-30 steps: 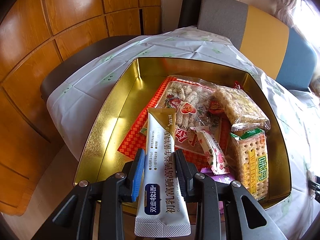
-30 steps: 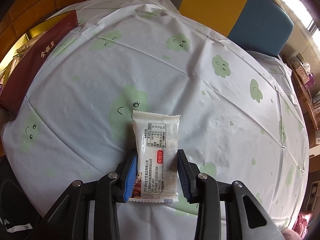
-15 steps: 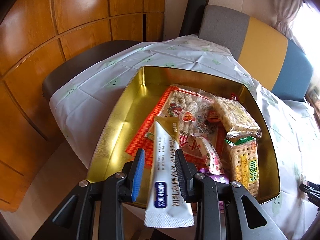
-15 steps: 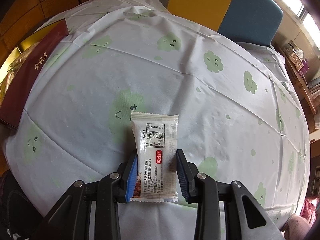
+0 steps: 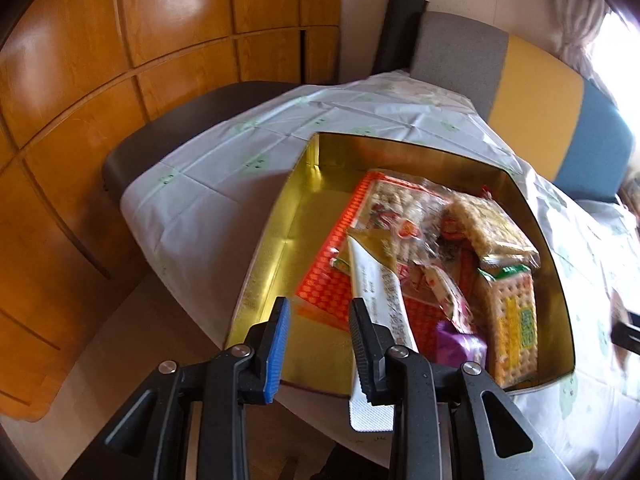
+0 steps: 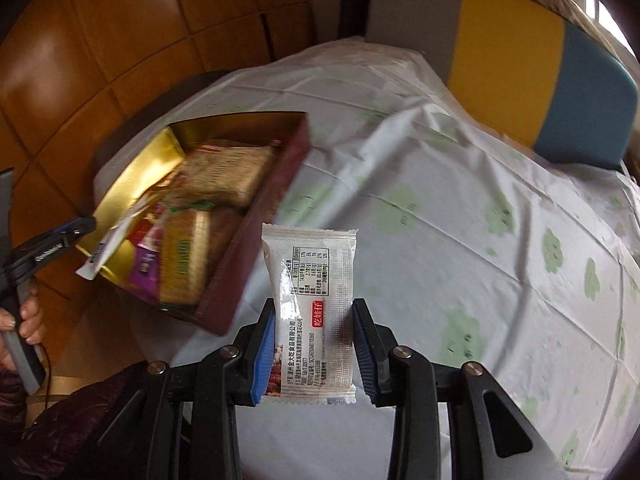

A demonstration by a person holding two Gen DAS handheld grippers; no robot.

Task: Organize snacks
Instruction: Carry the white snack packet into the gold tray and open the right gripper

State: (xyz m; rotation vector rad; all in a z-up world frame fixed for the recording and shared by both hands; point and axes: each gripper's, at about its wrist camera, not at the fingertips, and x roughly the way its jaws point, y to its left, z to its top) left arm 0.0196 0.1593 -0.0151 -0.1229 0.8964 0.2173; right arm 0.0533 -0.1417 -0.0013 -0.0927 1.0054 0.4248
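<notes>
A gold-lined tin box (image 5: 276,236) with dark red outer walls (image 6: 256,224) holds several snack packs: a cracker pack (image 5: 512,320), a rice-cake bag (image 5: 492,228) and a purple packet (image 5: 460,344). My left gripper (image 5: 318,322) is open at the box's near edge. A long white and gold sachet (image 5: 380,288) lies free beside its right finger, its tail hanging over the box rim. My right gripper (image 6: 314,328) is shut on a white snack packet (image 6: 316,296), held in the air over the table to the right of the box.
The table carries a white cloth with green cloud prints (image 6: 500,208). A grey, yellow and blue sofa back (image 6: 520,52) stands behind the table. Wooden wall panels (image 5: 120,60) and a dark chair (image 5: 180,128) are to the left. The left gripper also shows in the right wrist view (image 6: 72,228).
My left gripper opened and let go of the white and gold sachet, which now rests on the box. My right gripper lifted the white packet and swung left toward the box.
</notes>
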